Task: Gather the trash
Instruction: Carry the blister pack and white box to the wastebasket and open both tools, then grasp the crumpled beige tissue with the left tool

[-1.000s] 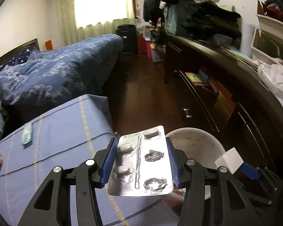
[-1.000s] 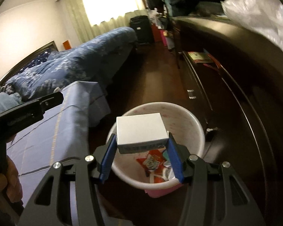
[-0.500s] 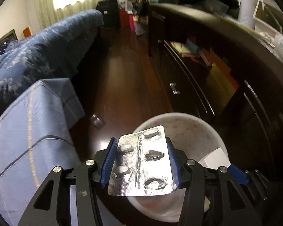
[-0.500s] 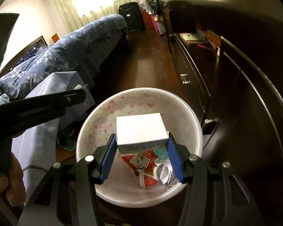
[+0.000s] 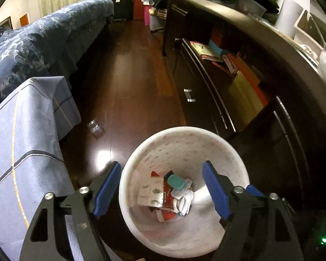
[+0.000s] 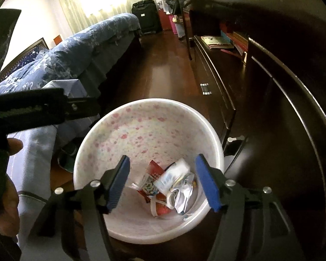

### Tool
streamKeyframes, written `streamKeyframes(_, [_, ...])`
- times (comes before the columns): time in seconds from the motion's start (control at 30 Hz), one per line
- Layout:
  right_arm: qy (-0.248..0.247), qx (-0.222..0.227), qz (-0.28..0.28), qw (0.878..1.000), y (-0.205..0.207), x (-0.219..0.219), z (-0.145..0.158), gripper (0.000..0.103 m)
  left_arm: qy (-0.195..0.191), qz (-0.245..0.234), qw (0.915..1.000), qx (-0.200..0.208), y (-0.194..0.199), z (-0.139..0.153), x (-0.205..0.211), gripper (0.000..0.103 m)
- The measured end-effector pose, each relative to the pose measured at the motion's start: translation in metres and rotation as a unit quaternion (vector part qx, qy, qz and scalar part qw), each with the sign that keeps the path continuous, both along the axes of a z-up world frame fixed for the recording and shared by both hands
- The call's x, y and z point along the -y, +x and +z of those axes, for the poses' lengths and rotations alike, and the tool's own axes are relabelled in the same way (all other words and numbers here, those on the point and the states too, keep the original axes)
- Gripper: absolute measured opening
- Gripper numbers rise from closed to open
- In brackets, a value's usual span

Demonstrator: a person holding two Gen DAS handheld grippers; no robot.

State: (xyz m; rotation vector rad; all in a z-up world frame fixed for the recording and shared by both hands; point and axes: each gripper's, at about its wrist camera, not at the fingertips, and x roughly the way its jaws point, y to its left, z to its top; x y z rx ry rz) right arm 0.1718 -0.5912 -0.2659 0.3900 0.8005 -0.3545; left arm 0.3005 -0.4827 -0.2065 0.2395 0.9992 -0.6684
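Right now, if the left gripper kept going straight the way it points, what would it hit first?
Probably the trash in the white bin: the open left gripper aims at the blister pack lying there, though depth is hard to judge.

Black claw point(image 5: 160, 189) frames, blue pads point(image 5: 107, 188), silver screws point(image 5: 84, 189)

Bin point(image 5: 185, 130) mouth open, clear drop from above; trash only at bottom. Dark cabinet point(image 5: 260, 113) hard against bin's right, no room there. Blue-draped counter point(image 5: 26, 143) close on left. Floor point(image 5: 128, 82) strip btwn bed point(image 5: 43, 37) & cabinet free, save small wrapper point(image 5: 95, 127).
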Motion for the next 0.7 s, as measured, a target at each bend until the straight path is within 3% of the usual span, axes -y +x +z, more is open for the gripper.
streamKeyframes(0.33, [-0.016,0.005,0.008,1.0,-0.012,-0.018,0.02,0.067,-0.012,0.014,0.9977,0.065,-0.018,0.041,-0.035,0.087])
streamKeyframes(0.7, [-0.046,0.054,0.066,0.995,-0.024,-0.091,0.079,0.074,-0.016,0.095,0.9825,0.159,-0.041,0.086,-0.143,0.096])
